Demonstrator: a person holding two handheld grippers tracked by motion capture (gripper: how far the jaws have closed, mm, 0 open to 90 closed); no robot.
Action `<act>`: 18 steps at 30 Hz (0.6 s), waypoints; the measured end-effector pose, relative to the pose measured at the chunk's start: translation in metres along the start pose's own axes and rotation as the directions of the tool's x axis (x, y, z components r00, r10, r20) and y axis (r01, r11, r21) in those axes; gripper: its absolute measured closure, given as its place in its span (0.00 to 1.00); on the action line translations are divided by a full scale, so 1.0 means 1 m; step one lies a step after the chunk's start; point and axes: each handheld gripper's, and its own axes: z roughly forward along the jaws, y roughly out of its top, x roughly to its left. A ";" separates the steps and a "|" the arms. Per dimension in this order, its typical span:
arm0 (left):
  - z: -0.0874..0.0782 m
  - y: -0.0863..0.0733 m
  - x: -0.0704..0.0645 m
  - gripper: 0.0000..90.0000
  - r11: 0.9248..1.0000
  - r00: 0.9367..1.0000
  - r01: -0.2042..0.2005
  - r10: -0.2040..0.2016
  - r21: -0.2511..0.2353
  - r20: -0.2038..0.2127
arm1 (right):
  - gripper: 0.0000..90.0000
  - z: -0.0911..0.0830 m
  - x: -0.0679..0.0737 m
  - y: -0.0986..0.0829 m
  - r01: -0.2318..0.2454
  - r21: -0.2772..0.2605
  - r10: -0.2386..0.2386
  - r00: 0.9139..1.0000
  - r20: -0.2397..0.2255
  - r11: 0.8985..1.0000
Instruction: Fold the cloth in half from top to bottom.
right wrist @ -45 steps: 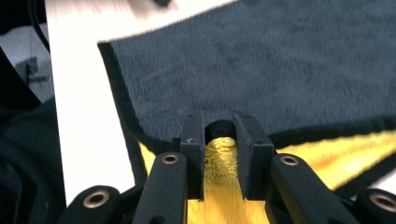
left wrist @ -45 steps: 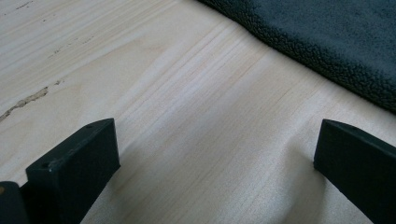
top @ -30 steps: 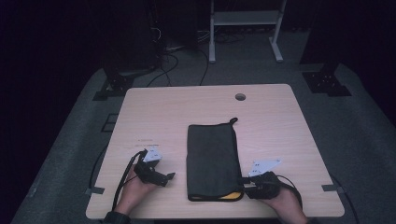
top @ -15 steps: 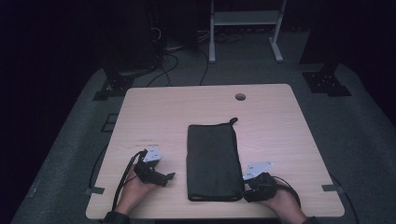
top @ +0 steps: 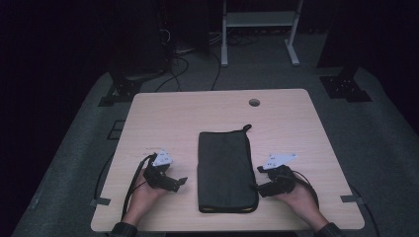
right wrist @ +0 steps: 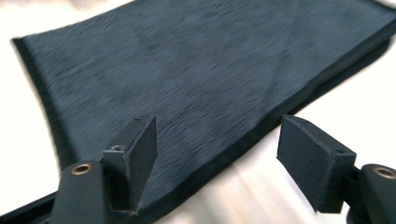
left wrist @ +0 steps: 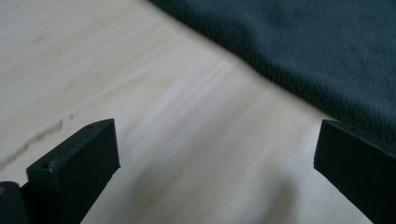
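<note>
Dark fabric pouch (top: 227, 170) lying flat at mid-table. The right gripper (top: 261, 189), jaws spread and empty, has let go of the pouch's near right corner, so the yellow lining bared there a second ago is covered again. The left gripper (top: 182, 182), likewise spread and empty, rests left of the pouch; its zipper and contents cannot be made out.

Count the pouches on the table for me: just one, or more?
1. A single dark fabric zip pouch lies flat at the table's near middle, between the left gripper and right gripper. Nothing seems stacked beneath it, though its underside is hidden.
</note>
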 end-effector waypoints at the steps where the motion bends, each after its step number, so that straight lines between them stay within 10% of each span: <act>1: 0.001 0.003 0.001 0.00 1.000 1.000 -0.002 0.002 -0.005 0.001 | 0.31 0.000 0.000 0.000 0.000 0.000 0.000 1.000 0.000 1.000; 18: 0.027 0.056 0.022 0.09 0.999 0.999 -0.009 0.010 -0.034 0.037 | 0.32 0.024 -0.063 0.046 -0.085 -0.092 0.091 0.994 0.061 0.992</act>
